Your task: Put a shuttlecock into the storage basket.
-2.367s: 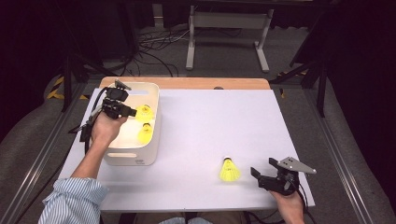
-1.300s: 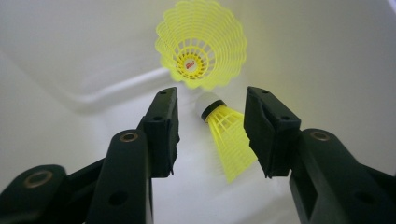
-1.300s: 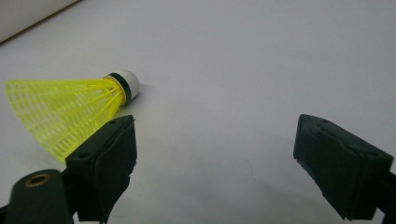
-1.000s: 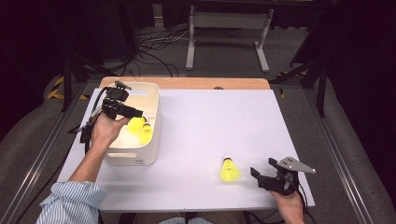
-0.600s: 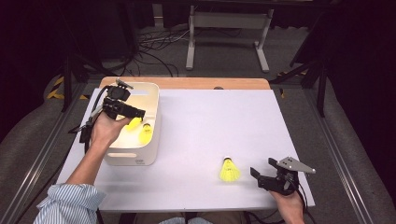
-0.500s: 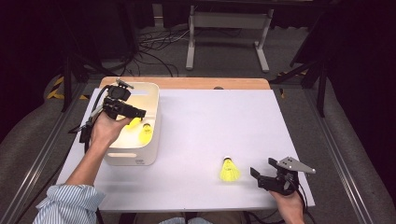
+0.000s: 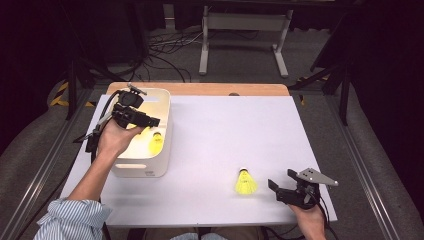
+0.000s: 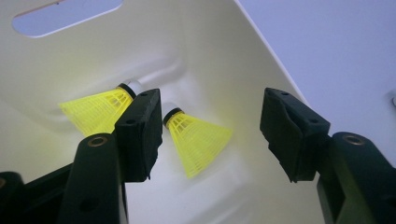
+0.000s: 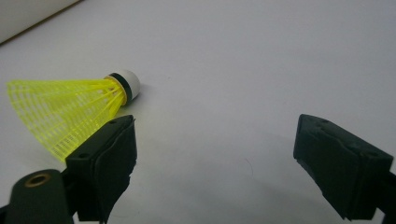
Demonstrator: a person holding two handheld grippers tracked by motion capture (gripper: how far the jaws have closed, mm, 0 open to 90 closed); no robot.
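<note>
My left gripper hangs open over a white bin at the table's left. Its jaws have just been opening, and nothing is held between them. Two yellow shuttlecocks lie on the bin floor below: one shows between the jaws, the other is partly behind the left jaw. In the high view one shuttlecock in the bin shows beside the hand. My right gripper rests open near the front right edge. A third yellow shuttlecock lies on the table just left of it, beside its left jaw, untouched.
The white tabletop stretches between bin and right gripper. A wooden strip runs along the far edge. Beyond it are cables and a metal stand on the floor. The bin wall has a handle slot.
A shuttlecock near the left gripper's tips has dropped to the bin floor beside the other. The left gripper has lifted slightly. The right gripper and the table shuttlecock have not moved.
</note>
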